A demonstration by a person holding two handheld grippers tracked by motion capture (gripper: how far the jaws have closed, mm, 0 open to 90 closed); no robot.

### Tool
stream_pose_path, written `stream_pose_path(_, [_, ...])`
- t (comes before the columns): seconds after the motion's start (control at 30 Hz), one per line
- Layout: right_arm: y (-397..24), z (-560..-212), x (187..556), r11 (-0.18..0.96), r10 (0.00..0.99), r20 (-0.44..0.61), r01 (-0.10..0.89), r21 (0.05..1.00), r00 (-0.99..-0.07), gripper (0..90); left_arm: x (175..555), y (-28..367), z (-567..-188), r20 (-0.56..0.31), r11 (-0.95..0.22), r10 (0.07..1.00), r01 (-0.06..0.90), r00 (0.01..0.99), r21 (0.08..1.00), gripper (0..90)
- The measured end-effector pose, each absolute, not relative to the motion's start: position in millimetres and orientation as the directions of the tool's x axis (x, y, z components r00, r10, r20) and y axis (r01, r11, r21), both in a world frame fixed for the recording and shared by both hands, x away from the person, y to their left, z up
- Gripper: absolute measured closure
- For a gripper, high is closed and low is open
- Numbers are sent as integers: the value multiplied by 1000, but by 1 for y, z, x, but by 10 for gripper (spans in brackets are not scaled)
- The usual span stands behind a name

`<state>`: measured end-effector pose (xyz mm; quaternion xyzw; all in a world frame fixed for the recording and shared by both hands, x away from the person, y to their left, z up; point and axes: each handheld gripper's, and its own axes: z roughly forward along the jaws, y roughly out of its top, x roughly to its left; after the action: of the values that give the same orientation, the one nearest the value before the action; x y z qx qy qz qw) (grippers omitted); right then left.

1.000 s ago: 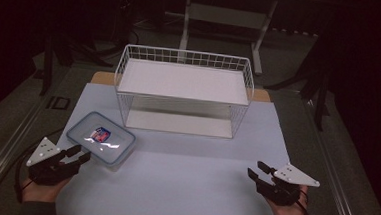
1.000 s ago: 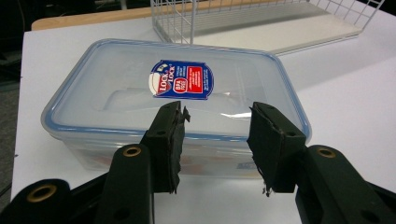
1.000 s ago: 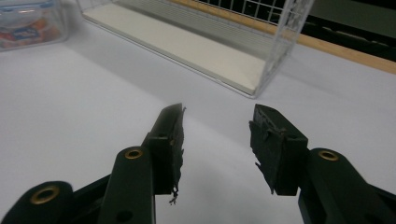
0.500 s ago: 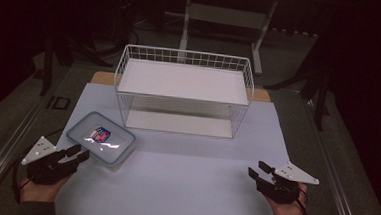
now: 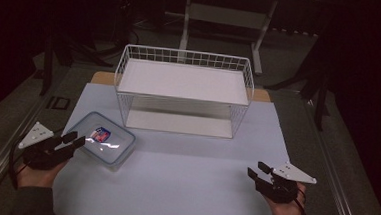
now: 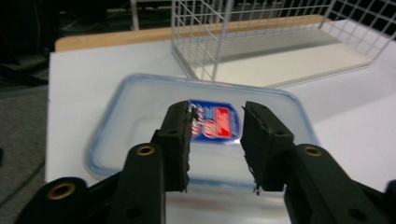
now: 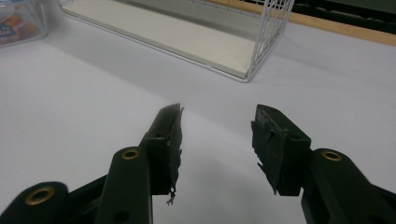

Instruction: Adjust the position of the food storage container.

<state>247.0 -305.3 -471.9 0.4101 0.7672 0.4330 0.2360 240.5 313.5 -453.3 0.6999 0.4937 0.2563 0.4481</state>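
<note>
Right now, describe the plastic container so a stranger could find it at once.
Start at the white wire rack on the pale mat. Look toward the rack's front left corner: the container lies flat there, clear, rectangular, with a blue-rimmed lid and a red-and-blue label.

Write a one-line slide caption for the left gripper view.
Open left gripper poised at the near edge of a clear lidded container, with the white wire rack behind.

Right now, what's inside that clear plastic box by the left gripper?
Through the lid of the clear plastic box a red-and-blue printed packet shows, lying flat. Its print is too blurred to read, and whatever lies beneath it is covered. The left gripper hovers open at the box's near edge.
</note>
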Motion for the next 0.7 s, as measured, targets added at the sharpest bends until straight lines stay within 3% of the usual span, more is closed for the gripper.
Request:
stream_pose_path(0.13, [-307,-471,247,284,839,-11,420,862,-544,502,258,318,-455,-60,-126,933,476,356,870,686])
stream_pose_path(0.33, [-310,-471,247,271,846,-3,425,863,-533,501,282,325,-460,29,-159,968,519,250,840,894])
stream_pose_path(0.7, [-309,-471,247,278,846,-9,427,861,-533,498,308,345,-479,64,-156,984,613,169,774,899])
